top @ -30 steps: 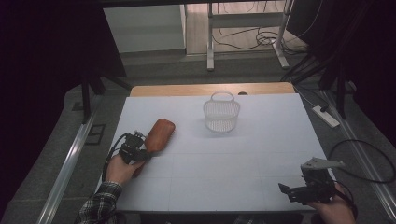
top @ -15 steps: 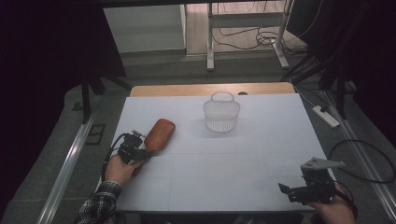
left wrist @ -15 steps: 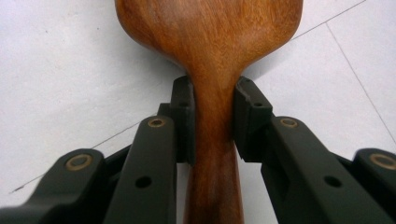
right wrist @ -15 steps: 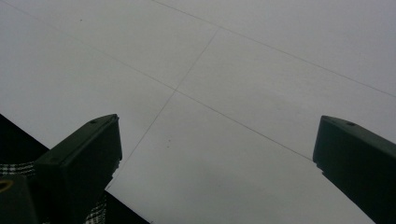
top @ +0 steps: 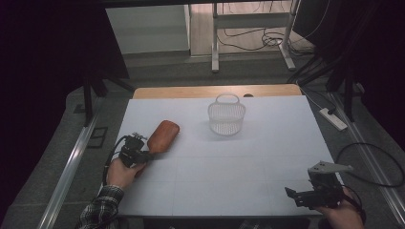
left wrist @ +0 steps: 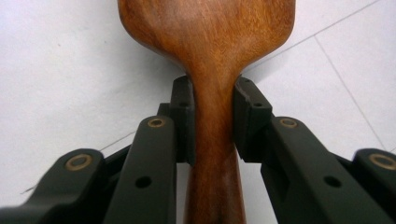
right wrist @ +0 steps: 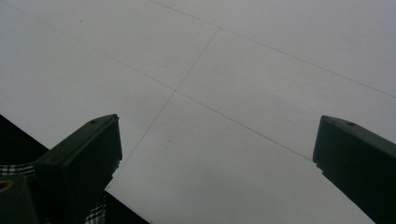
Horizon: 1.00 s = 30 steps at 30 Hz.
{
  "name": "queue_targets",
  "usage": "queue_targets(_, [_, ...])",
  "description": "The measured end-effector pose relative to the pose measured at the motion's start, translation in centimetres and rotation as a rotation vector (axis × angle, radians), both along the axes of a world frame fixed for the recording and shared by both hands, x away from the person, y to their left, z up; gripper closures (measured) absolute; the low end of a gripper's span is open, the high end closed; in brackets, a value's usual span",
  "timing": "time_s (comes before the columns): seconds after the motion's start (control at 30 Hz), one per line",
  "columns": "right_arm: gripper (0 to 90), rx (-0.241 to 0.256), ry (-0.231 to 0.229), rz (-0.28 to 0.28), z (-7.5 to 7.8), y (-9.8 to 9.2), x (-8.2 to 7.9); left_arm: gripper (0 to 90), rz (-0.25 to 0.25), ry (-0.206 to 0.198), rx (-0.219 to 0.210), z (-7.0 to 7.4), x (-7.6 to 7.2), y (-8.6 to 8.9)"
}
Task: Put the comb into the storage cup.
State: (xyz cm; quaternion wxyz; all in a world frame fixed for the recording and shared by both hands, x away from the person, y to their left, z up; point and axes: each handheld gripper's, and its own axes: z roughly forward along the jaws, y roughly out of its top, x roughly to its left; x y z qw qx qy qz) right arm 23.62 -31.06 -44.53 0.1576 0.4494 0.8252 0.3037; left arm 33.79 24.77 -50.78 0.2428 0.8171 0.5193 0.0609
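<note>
On a white table [top: 239, 162] in a dark room, the left gripper [left wrist: 212, 116] clamps a wooden spoon [left wrist: 210, 56]; the right gripper [right wrist: 215, 154] gapes empty.

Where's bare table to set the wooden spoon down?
Widest bare patch: the middle of the table, between the left gripper shut on the wooden spoon, the basket behind, and the open right gripper. Right of the basket is bare too. Only the left edge is crowded.
</note>
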Motion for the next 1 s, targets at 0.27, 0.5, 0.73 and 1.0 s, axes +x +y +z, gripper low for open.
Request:
queue_targets(0.27, [1.2,0.001,-0.008,-0.002,0.0,0.0,-0.1,72.0,-0.004,-0.038,-0.041,0.6,-0.4,0.2])
queue_targets(0.5, [1.2,0.005,-0.019,0.001,0.1,0.0,-0.1,72.0,-0.023,-0.06,-0.077,1.2,-1.1,0.0])
queue_targets(0.73, [0.6,0.017,-0.042,0.009,0.3,-0.1,-0.4,71.9,-0.053,-0.084,-0.092,1.7,-1.8,-0.5])
queue_targets(1.0, [0.0,0.02,-0.058,0.023,0.4,0.0,-0.5,71.9,-0.078,-0.105,-0.114,2.3,-2.4,-1.0])
